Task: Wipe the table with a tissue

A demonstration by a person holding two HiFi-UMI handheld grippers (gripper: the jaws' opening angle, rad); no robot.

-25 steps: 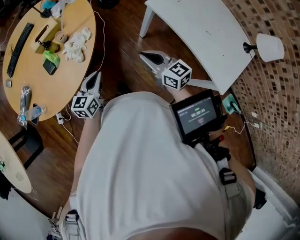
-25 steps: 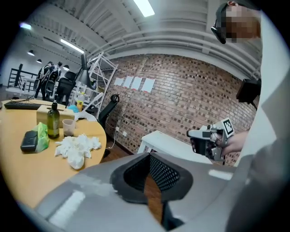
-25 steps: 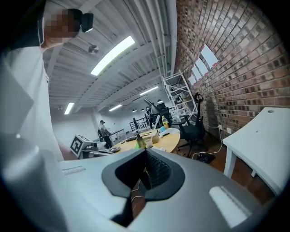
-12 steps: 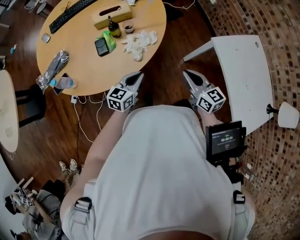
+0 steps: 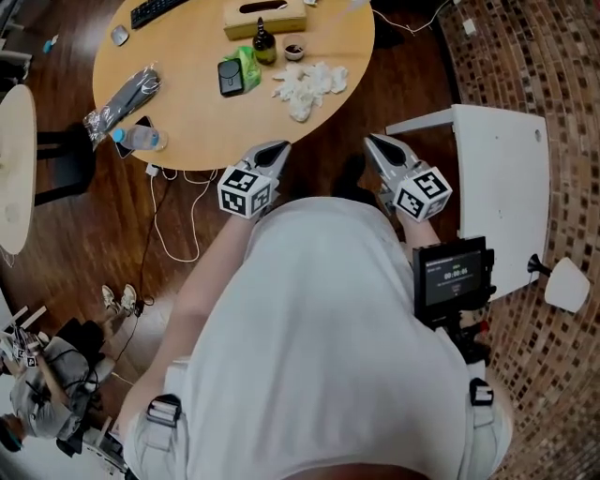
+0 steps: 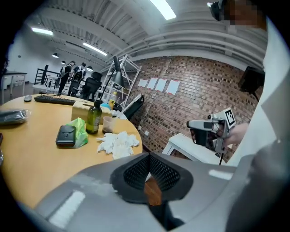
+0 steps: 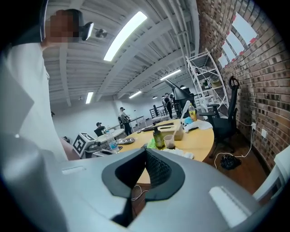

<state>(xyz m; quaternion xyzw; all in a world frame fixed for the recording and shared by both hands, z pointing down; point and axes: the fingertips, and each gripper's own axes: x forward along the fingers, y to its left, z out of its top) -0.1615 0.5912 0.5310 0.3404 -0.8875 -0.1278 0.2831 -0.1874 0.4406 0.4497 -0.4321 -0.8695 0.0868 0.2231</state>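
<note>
The round wooden table [image 5: 187, 122] lies ahead, with a heap of crumpled white tissues [image 5: 305, 82] near its right edge. My left gripper [image 5: 277, 150] hovers just off the table's near edge, shut and holding nothing. My right gripper [image 5: 375, 142] hangs over the floor beside the table, also shut and empty. In the left gripper view the tissues [image 6: 118, 142] lie beyond the closed left gripper [image 6: 147, 159], and the right gripper [image 6: 206, 127] shows at the right. The right gripper view has the tissues [image 7: 181, 154] past the closed right gripper [image 7: 146, 155].
On the table stand a tissue box [image 5: 265, 17], a dark bottle [image 5: 265, 42], a small cup [image 5: 294, 50], a phone [image 5: 231, 77], a green packet [image 5: 248, 64] and a water bottle [image 5: 141, 139]. A white table [image 5: 497, 187] stands at the right. Cables [image 5: 169, 220] trail on the floor.
The view has swung round so the round table now lies straight ahead. Both grippers came closer to its near edge and stayed shut.
</note>
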